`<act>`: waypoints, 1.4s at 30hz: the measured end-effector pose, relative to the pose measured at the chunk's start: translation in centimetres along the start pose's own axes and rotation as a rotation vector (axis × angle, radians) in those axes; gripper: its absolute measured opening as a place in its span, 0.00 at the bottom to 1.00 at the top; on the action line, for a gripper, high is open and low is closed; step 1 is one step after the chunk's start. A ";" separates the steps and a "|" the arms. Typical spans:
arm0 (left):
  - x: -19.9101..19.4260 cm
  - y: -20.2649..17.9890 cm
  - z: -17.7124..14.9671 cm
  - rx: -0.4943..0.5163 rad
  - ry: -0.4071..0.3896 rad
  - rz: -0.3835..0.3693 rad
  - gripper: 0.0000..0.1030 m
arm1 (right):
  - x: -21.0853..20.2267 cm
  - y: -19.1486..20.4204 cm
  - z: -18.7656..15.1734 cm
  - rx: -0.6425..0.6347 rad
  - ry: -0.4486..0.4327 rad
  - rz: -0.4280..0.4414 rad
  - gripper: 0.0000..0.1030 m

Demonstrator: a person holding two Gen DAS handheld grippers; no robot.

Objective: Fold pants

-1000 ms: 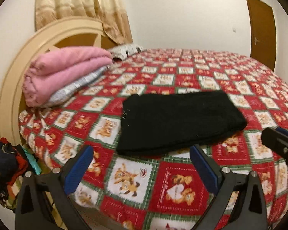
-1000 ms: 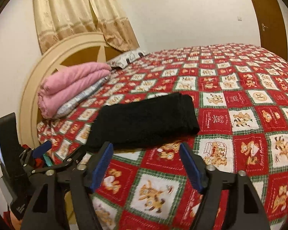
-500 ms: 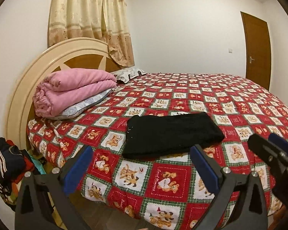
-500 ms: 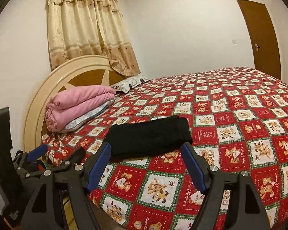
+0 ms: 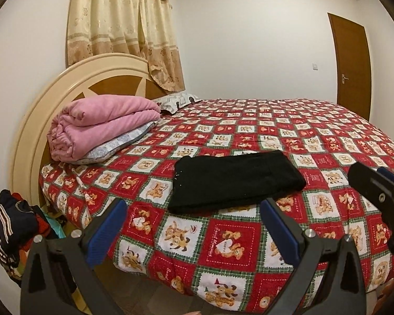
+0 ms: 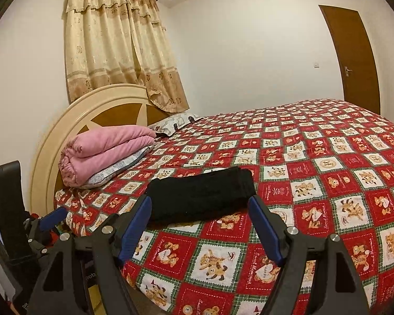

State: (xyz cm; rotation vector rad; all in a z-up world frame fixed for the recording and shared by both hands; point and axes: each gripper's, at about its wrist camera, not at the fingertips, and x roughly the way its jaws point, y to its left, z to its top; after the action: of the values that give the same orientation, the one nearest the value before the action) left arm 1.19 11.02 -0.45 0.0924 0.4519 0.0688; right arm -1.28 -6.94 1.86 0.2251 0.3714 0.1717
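Lying crosswise ahead of both empty, wide-open tongs, left point(image 5: 191, 225) and right point(image 6: 199, 225), the folded black fabric pants point(image 5: 236, 181) rest flat on the bed point(image 5: 328, 136), roughly equidistant.

The pants point(image 5: 236, 181) lie on the bed point(image 5: 328, 136), right of the blanket point(image 5: 102, 126) by the headboard point(image 5: 36, 120).

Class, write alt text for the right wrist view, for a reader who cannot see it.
Folded black pants lie near the edge of a bed with a red teddy-bear quilt, just beyond the open, empty right gripper. A folded pink blanket sits by the cream headboard; the left gripper shows at far left.
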 end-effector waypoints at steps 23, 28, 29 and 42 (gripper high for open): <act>-0.1 0.0 0.2 0.004 -0.006 0.013 1.00 | 0.0 -0.1 0.0 0.000 -0.005 -0.001 0.75; -0.1 -0.1 0.1 0.007 -0.010 0.019 1.00 | 0.0 -0.1 0.0 0.002 -0.007 -0.004 0.76; 0.0 -0.1 0.1 0.006 -0.010 0.017 1.00 | 0.0 -0.1 0.0 0.003 -0.007 -0.004 0.76; 0.1 0.1 0.3 -0.011 -0.009 0.030 1.00 | 0.0 -0.1 0.0 0.018 -0.001 -0.021 0.76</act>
State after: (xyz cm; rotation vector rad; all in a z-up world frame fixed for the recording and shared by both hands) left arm 1.45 11.12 -0.19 0.0886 0.4416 0.1003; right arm -1.26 -7.04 1.78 0.2392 0.3749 0.1473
